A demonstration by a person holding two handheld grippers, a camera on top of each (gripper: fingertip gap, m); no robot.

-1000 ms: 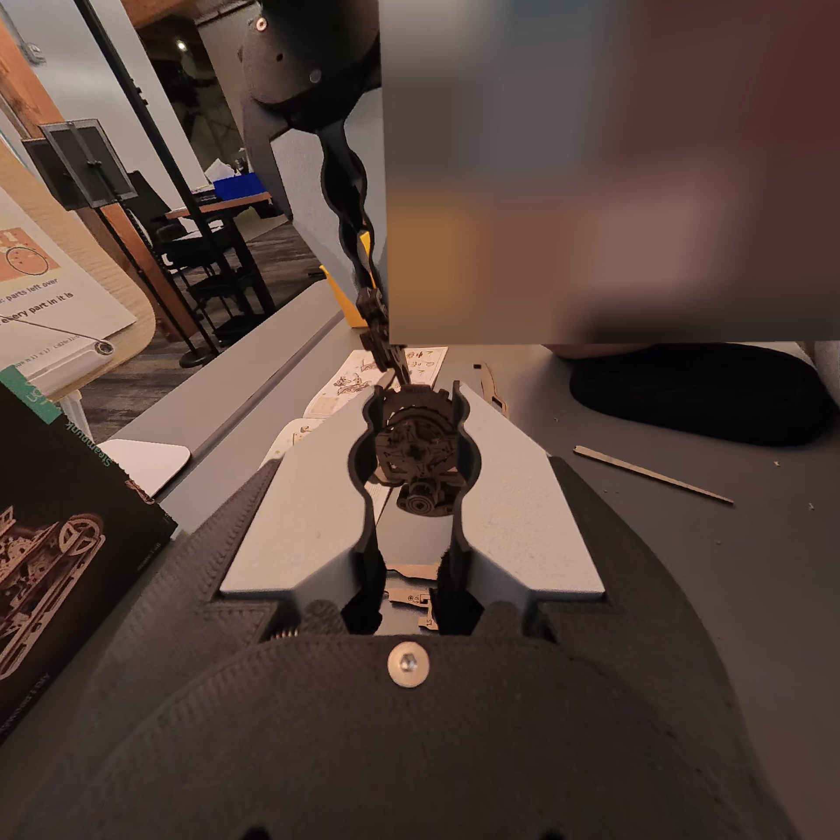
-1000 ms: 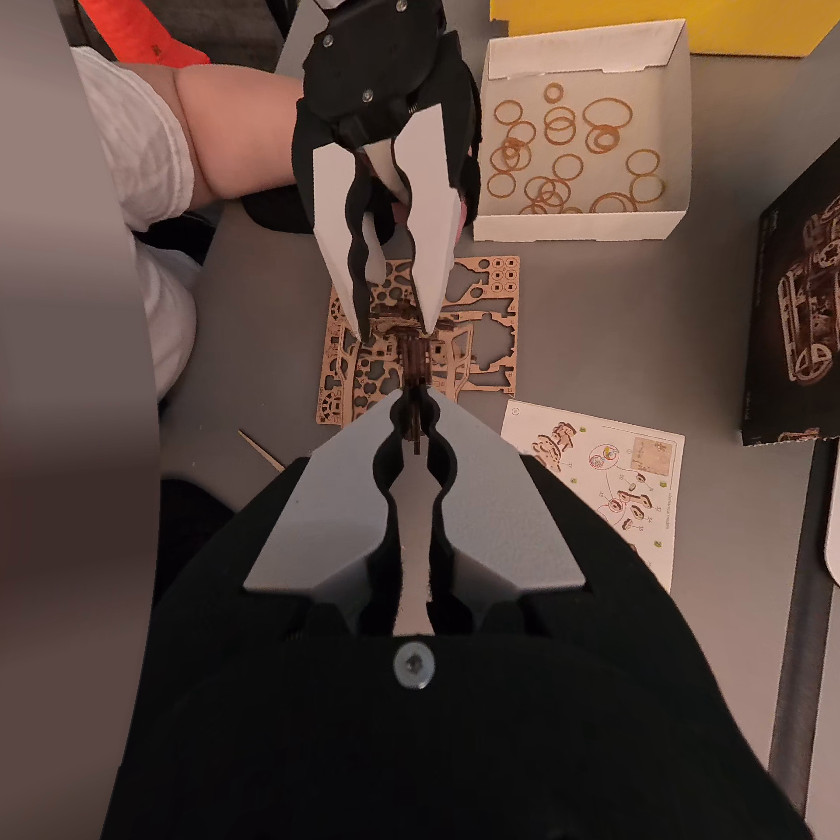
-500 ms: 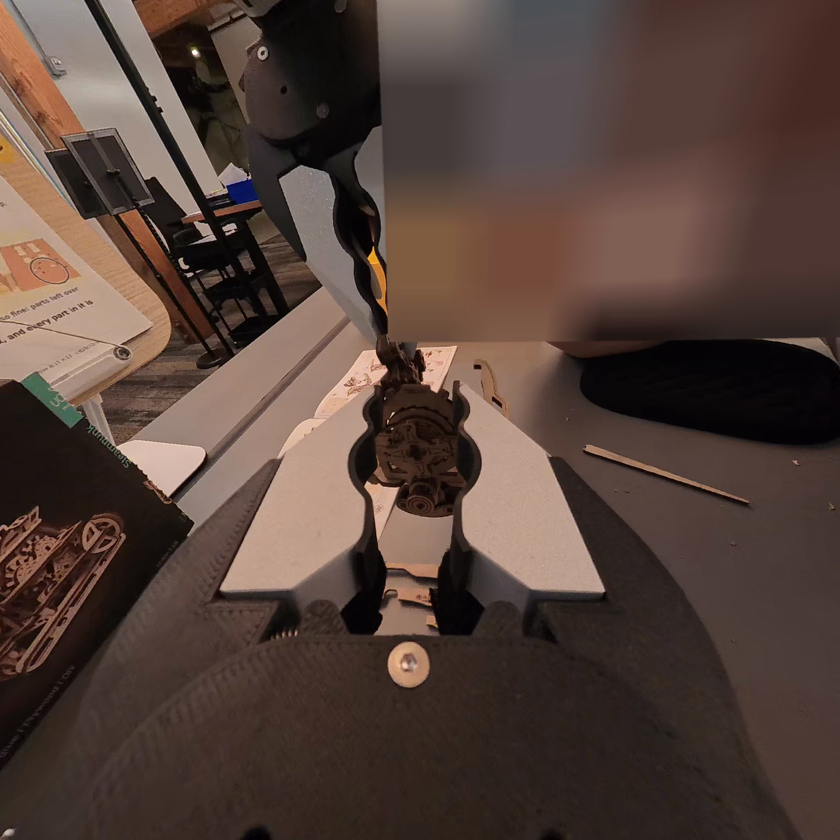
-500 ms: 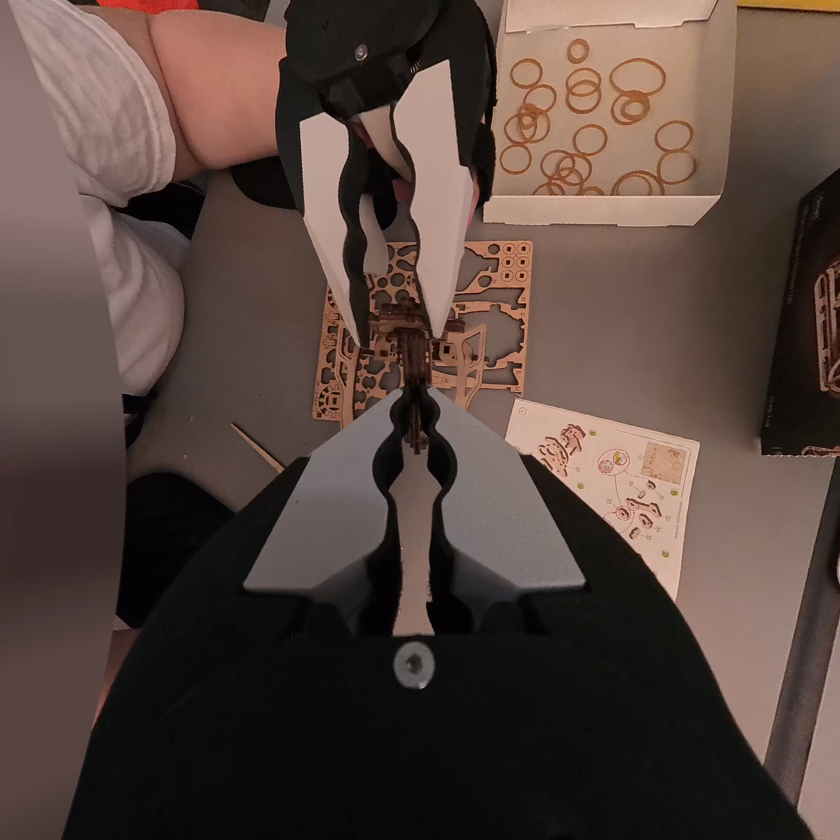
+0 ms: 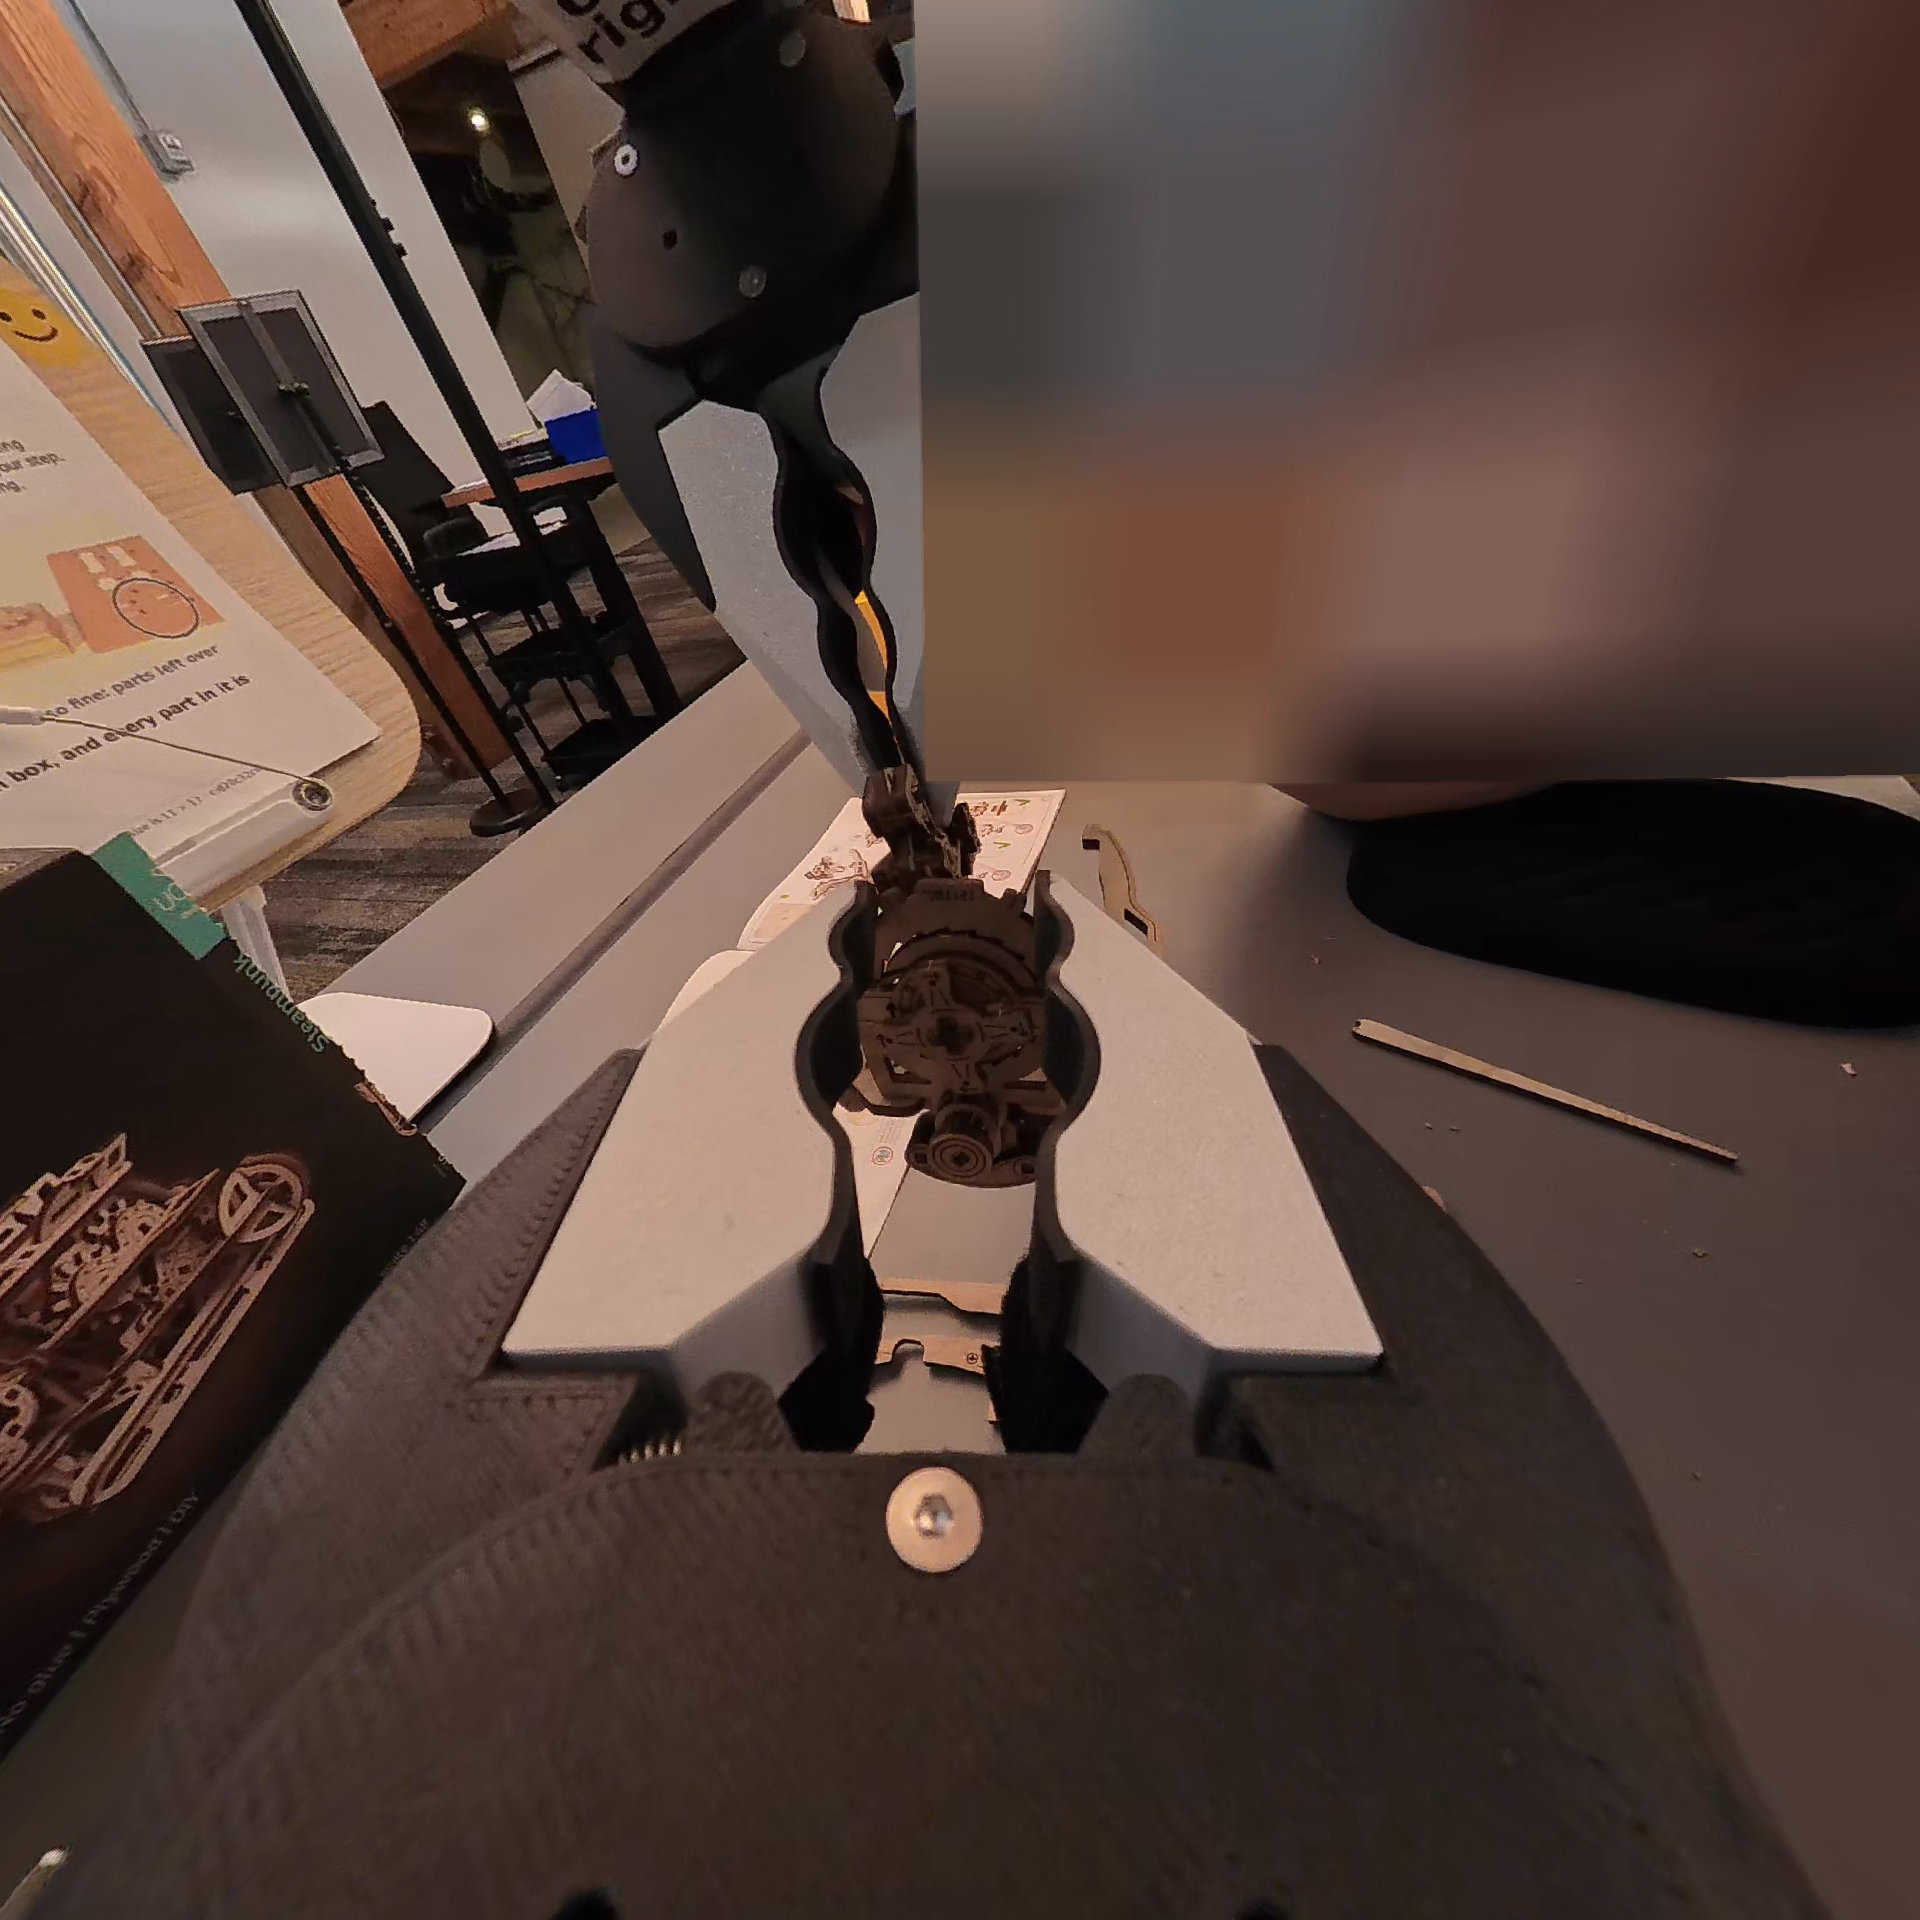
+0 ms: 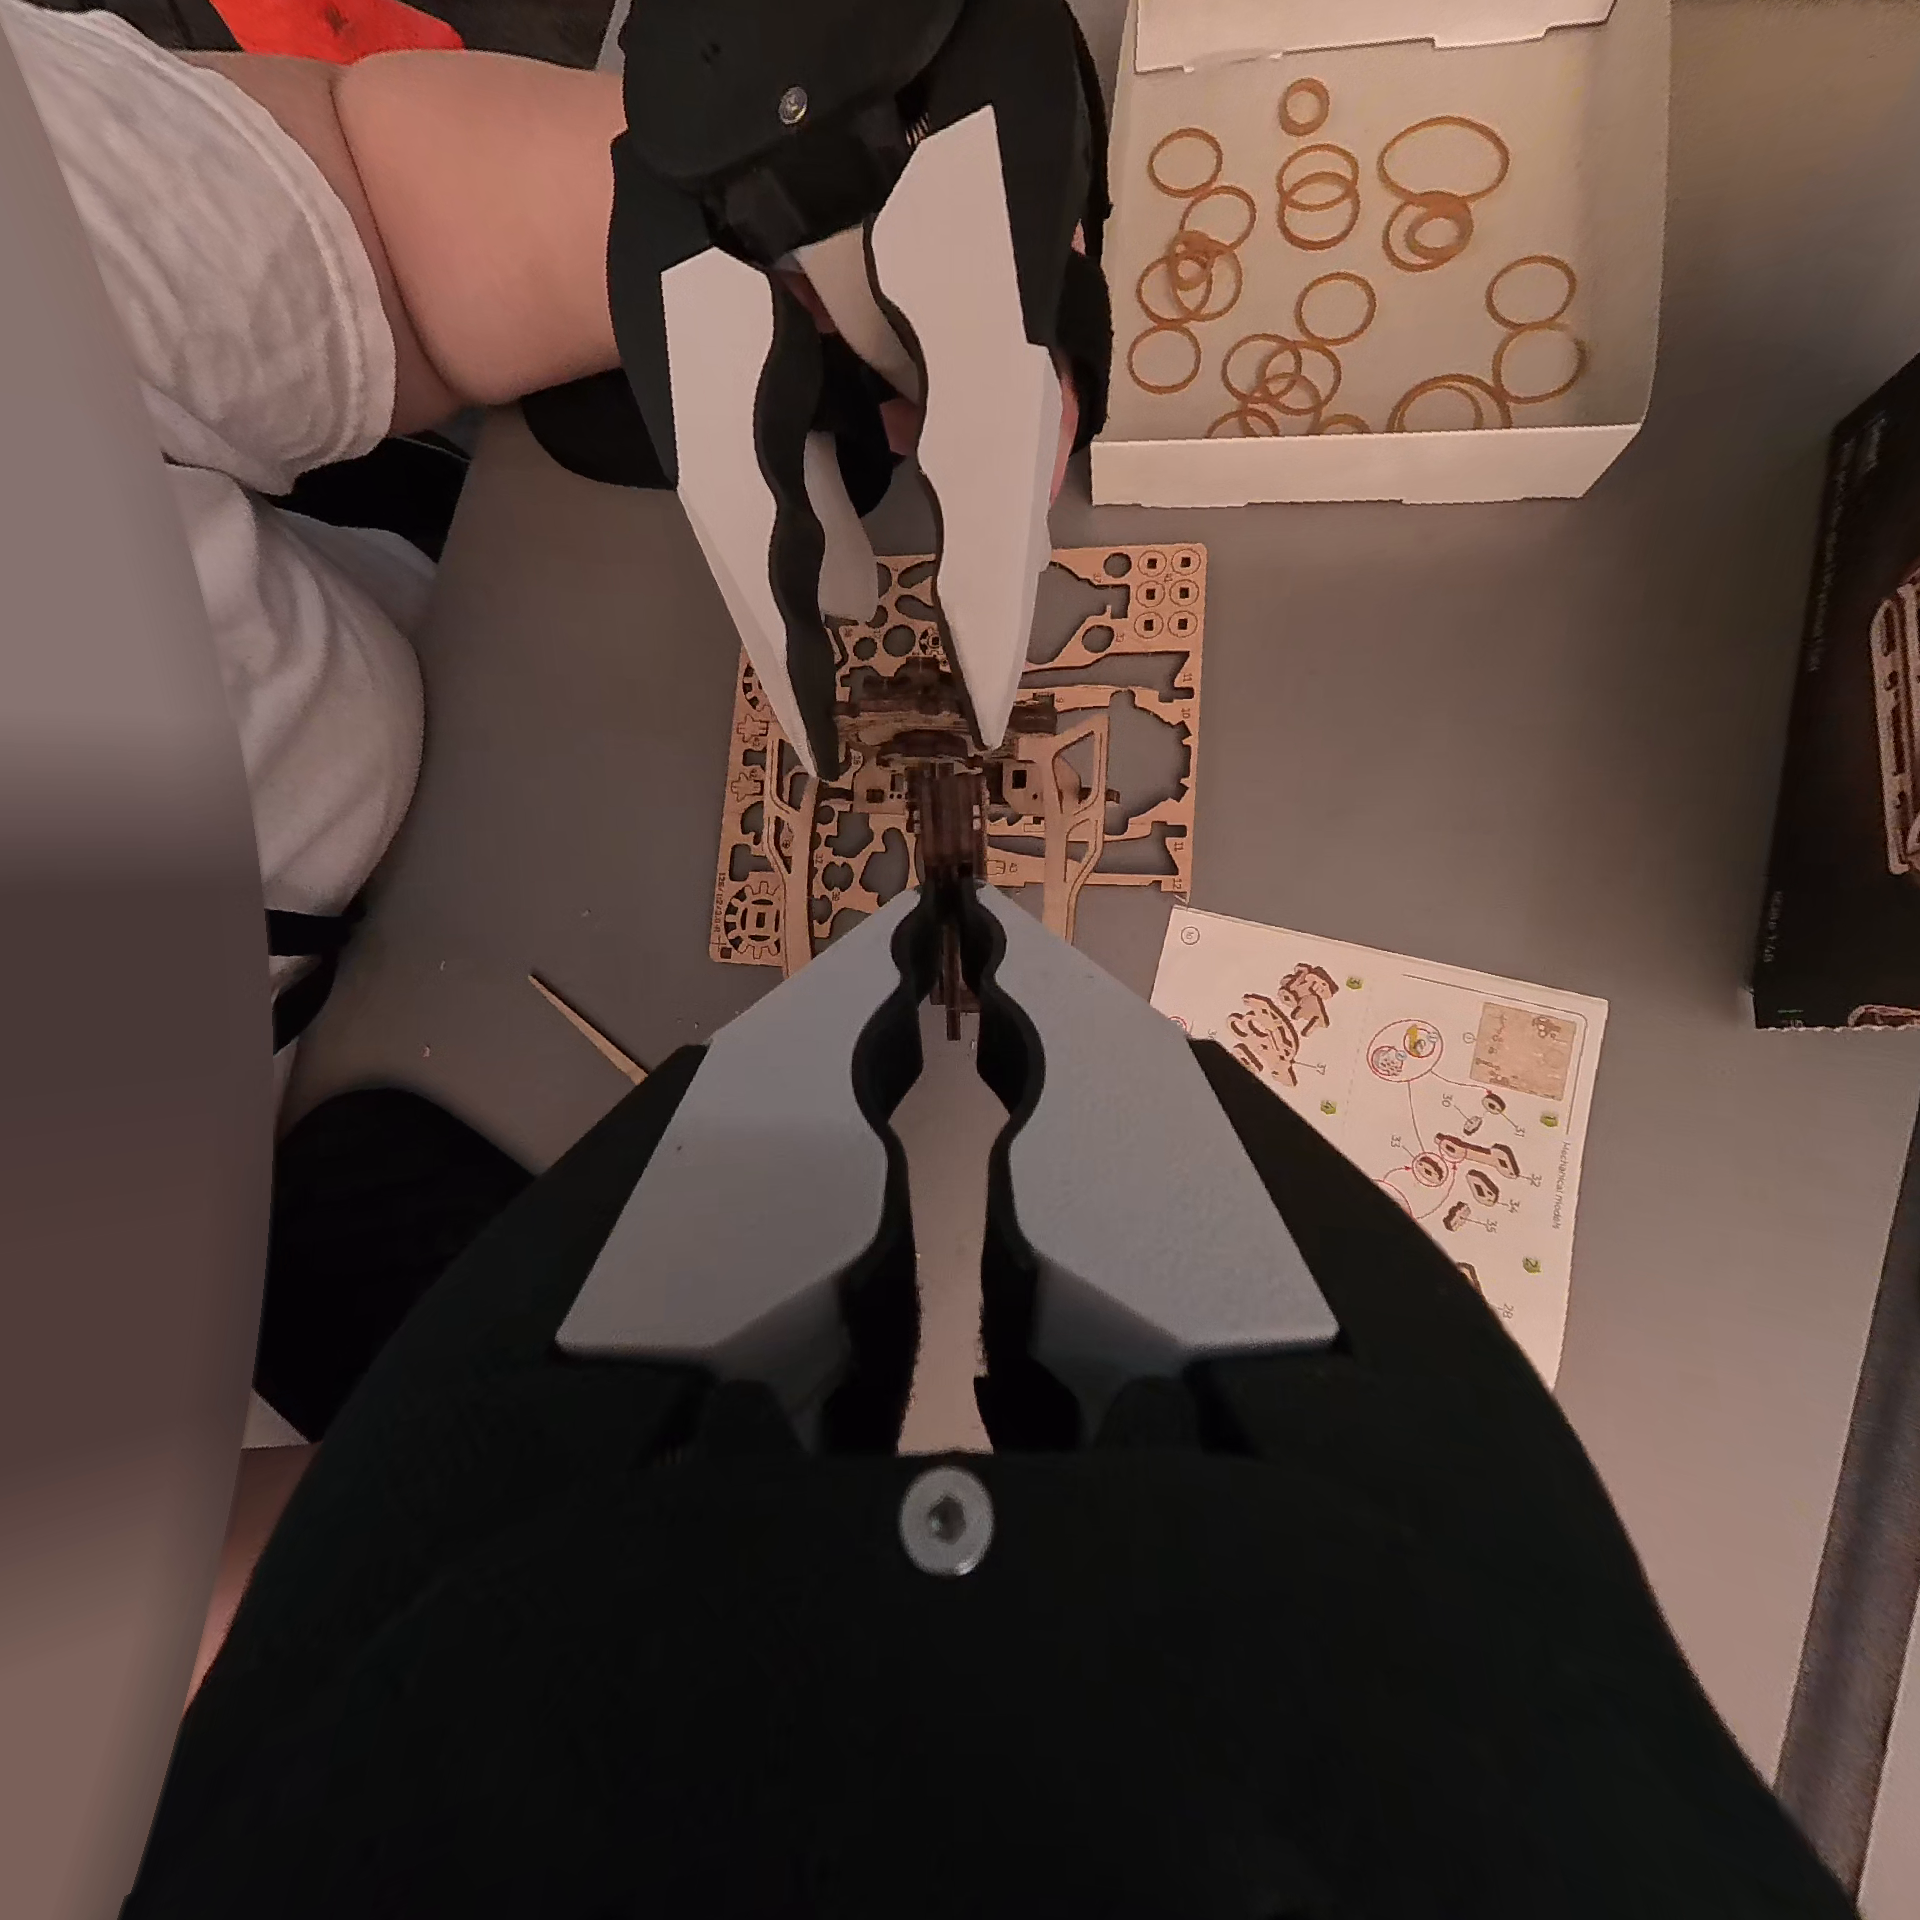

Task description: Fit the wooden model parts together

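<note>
My left gripper (image 5: 951,904) is shut on a round wooden gear assembly (image 5: 951,1029) and holds it above the grey table. My right gripper (image 6: 951,906) is shut on a small dark wooden part (image 6: 951,862) that meets the assembly's top edge. In the left wrist view the right gripper (image 5: 896,764) comes down from above with that part (image 5: 914,831) at its tips. In the right wrist view the left gripper (image 6: 906,750) reaches in from the top, and the assembly (image 6: 904,717) sits between its tips.
A cut-out wooden sheet (image 6: 1122,727) lies under the grippers. A white box (image 6: 1351,457) of rubber bands stands behind it, an instruction sheet (image 6: 1403,1122) lies to the right, and a dark box (image 5: 156,1195) stands at the table's edge. A thin stick (image 5: 1538,1086) lies nearby. A person's arm (image 6: 468,239) is at the left. The tips of both grippers are at nearly the same place.
Both grippers keep their holds with the two parts touching. The pair has shifted slightly over the table, so the white box sits higher in the right wrist view.
</note>
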